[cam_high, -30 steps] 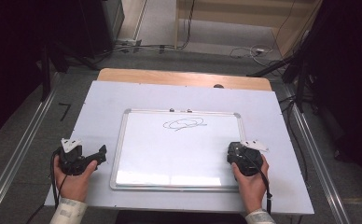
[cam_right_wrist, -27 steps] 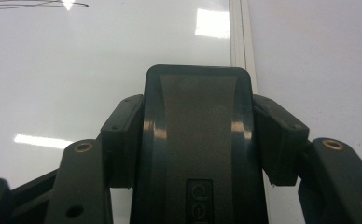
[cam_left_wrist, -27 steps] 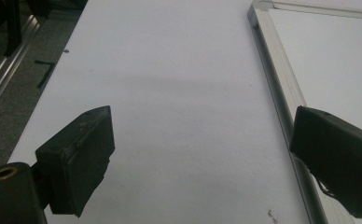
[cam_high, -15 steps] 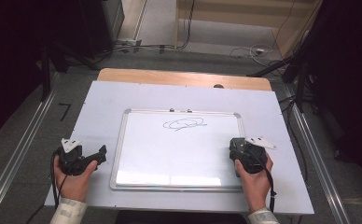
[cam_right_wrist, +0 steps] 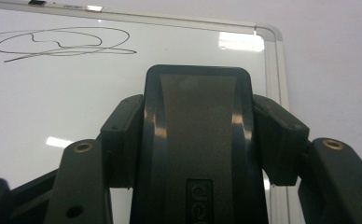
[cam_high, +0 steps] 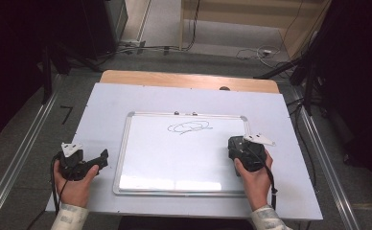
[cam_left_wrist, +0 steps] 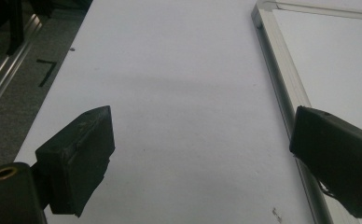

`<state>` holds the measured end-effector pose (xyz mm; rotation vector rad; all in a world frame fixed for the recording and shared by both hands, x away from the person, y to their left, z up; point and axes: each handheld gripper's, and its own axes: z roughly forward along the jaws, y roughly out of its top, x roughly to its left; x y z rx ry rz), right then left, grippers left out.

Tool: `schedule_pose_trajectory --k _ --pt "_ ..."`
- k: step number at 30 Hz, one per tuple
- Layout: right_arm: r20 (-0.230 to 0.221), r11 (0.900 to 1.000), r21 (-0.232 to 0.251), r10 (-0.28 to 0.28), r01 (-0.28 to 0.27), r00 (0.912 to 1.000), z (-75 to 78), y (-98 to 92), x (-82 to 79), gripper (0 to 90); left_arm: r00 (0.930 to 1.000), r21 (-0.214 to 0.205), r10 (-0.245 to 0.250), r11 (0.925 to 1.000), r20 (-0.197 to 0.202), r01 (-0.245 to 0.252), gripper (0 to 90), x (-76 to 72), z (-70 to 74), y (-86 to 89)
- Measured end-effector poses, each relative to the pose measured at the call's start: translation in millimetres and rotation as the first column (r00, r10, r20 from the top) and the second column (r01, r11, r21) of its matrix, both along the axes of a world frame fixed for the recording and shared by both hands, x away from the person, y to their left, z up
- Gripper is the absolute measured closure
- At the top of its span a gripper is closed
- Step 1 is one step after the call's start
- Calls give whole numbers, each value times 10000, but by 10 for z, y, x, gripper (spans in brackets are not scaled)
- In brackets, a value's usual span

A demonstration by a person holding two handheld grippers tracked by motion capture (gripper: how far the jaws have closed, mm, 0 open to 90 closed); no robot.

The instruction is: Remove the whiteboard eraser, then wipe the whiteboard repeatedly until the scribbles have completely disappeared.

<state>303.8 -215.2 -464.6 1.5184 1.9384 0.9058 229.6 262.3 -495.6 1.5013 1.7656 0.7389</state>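
A whiteboard (cam_high: 184, 158) with a silver frame lies flat on the white table, and a blue scribble (cam_high: 189, 127) is drawn near its far edge. My right gripper (cam_high: 234, 146) rests over the board's right side, shut on a black eraser (cam_right_wrist: 198, 93) that fills the space between its jaws. The scribble (cam_right_wrist: 62, 44) lies ahead of it to the left. My left gripper (cam_high: 100, 160) sits on the table just left of the board, open with nothing between its jaws. In its own view the left gripper (cam_left_wrist: 202, 149) points along the board's frame (cam_left_wrist: 281, 88).
The white tabletop (cam_high: 126, 100) ends at a wooden strip (cam_high: 184, 79) at the far side. Metal rails (cam_high: 26, 148) run along both sides of the table. Cables (cam_high: 256, 52) lie on the floor beyond, with dark stands at the right.
The right gripper with the eraser has edged slightly farther up the board's right side. The left gripper has stayed put.
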Motion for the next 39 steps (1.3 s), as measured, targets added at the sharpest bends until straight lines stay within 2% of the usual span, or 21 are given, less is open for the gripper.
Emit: schedule_pose_trajectory --k 20,30,39 --pt "-48 9986 -76 532 -532 9986 34 254 249 387 10000 21 -10 10000 -37 10 71 -9 -1 7" --pt "-12 9959 -313 851 -851 9964 64 410 465 387 10000 34 -49 10000 -8 49 70 -16 4 3" --pt "-166 9965 -372 745 -750 9971 36 440 689 387 10000 25 -39 10000 11 39 70 -15 3 5"
